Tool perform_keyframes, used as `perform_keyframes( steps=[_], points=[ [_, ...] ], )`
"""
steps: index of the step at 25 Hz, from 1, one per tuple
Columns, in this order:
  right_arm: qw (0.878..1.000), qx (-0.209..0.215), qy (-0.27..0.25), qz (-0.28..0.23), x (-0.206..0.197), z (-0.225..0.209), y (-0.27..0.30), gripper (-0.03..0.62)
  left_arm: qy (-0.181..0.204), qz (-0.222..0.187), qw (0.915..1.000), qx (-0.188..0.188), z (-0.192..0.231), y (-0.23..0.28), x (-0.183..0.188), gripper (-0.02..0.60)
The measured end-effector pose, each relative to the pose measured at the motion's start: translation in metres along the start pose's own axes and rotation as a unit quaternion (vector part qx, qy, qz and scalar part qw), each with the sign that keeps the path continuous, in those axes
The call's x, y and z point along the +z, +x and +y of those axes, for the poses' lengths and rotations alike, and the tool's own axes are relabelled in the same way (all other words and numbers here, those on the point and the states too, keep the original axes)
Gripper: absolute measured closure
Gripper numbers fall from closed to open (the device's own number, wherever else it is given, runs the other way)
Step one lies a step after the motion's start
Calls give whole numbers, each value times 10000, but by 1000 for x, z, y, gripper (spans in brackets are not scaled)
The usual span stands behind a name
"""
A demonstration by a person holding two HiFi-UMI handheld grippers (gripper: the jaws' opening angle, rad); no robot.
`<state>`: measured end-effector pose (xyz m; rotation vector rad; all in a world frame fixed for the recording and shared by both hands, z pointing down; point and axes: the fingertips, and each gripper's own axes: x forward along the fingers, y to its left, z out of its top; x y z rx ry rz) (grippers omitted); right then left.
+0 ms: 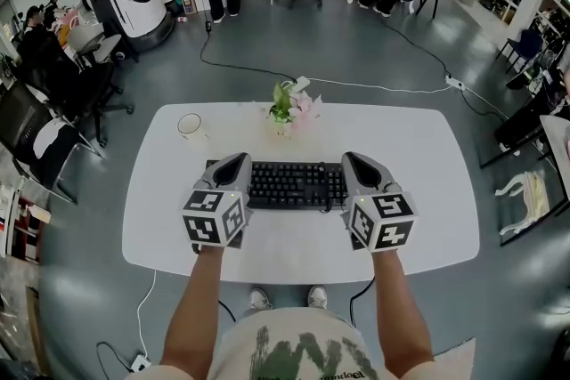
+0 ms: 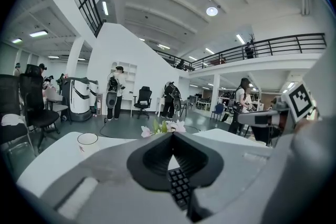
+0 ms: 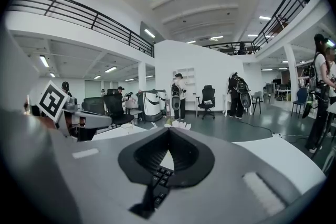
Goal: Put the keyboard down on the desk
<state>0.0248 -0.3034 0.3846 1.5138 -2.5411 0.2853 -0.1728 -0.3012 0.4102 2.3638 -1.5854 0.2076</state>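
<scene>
Left gripper, grey with marker cube (image 1: 237,161): sits over the left end of the keyboard. Jaws pressed together, tips meeting. In the left gripper view keys show only through the hollow behind the tips, so nothing appears pinched.

Flat black plastic keyboard (image 1: 294,184): lies across the middle of the white rounded desk (image 1: 294,249), seemingly flat on it, cable trailing at its right end. Judge it light, rigid and thin. The smooth casing is likely slippery under the pads, and the keycaps would pop off if squeezed. Take it by the short end edges, one gripper each side and level, never by the key field.

Right gripper, grey with marker cube (image 1: 354,159): mirrors the left at the right end. Jaws together, keys visible only below through the hollow. You appear to hold nothing.
</scene>
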Motion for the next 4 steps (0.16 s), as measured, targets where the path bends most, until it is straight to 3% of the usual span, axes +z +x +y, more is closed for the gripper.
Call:
perform_keyframes(
  steps=[4],
  points=[
    [10000, 8, -15, -3, -1, 1, 1, 595, -27, 12, 10000, 32, 4, 0, -3, 578]
  ],
)
